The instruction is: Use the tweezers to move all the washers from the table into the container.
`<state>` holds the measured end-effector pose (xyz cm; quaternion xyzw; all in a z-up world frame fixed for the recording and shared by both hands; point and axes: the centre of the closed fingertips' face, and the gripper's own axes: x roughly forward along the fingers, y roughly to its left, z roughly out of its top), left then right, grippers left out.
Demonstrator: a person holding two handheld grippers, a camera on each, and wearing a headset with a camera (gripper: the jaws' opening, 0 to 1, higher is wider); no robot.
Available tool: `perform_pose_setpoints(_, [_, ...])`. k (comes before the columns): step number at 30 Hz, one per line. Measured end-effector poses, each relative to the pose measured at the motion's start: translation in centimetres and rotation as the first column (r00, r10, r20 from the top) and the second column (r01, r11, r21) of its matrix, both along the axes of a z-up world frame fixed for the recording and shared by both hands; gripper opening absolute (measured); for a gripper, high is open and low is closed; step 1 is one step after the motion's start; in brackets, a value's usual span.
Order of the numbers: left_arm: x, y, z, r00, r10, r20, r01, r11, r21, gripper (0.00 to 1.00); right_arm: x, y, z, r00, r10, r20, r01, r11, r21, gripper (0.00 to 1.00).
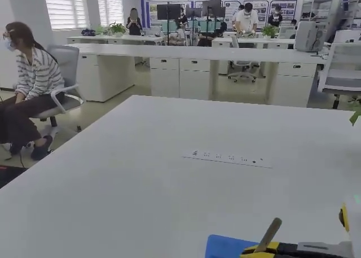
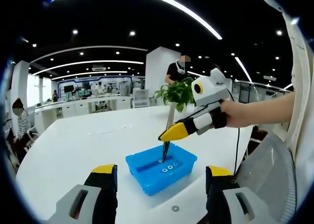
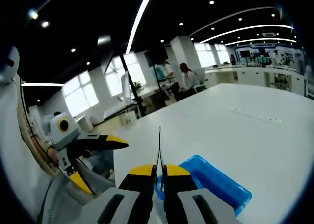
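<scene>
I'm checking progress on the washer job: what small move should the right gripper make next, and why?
Probably the right gripper should lift the thin metal tweezers out of the blue plastic container toward the small silver washer on the white table beside it: the tips stand inside the container, among washers lying there.

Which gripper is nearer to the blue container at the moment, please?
Right. The right gripper hangs just above the blue container, the tweezers reaching inside; the left gripper sits short of its near side, jaws open.
</scene>
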<state>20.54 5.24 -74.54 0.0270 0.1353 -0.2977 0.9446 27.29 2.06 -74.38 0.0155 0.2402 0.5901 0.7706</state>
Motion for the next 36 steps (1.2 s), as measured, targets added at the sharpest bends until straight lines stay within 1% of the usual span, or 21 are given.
perform_pose_setpoints(2, [0.0, 0.0, 0.1, 1.0, 0.001, 0.001, -0.001, 1.0, -0.002, 0.74, 0.7, -0.1, -0.2, 1.0, -0.012, 0.001, 0.012, 1.0, -0.008, 0.03])
perform_pose_setpoints(5, [0.0, 0.1, 0.1, 1.0, 0.004, 0.003, -0.004, 1.0, -0.002, 0.74, 1.6, -0.3, -0.7, 0.999, -0.035, -0.015, 0.034, 0.999, -0.018, 0.03])
perform_pose_setpoints(8, [0.0, 0.2, 0.1, 1.0, 0.007, 0.003, -0.007, 1.0, -0.001, 0.74, 2.5, -0.6, -1.6, 0.996, -0.072, -0.046, 0.07, 0.997, -0.036, 0.03])
perform_pose_setpoints(12, [-0.1, 0.1, 0.0, 1.0, 0.007, 0.002, -0.007, 1.0, 0.002, 0.74, 3.3, -0.8, -2.7, 0.992, -0.097, -0.077, 0.092, 0.994, -0.06, 0.03])
perform_pose_setpoints(22, [0.0, 0.4, -0.1, 1.0, 0.018, 0.001, -0.018, 1.0, 0.002, 0.74, 3.9, -0.3, -4.8, 0.992, -0.091, -0.093, 0.08, 0.991, -0.108, 0.03])
perform_pose_setpoints(30, [0.0, 0.5, -0.1, 1.0, 0.024, -0.001, -0.024, 1.0, 0.0, 0.74, 4.1, -0.3, -6.8, 0.991, -0.079, -0.104, 0.062, 0.985, -0.163, 0.03])
perform_pose_setpoints(36, [0.0, 0.5, -0.1, 1.0, 0.026, 0.001, -0.026, 1.0, 0.001, 0.74, 4.1, -0.5, -7.7, 0.991, -0.077, -0.106, 0.056, 0.98, -0.189, 0.03])
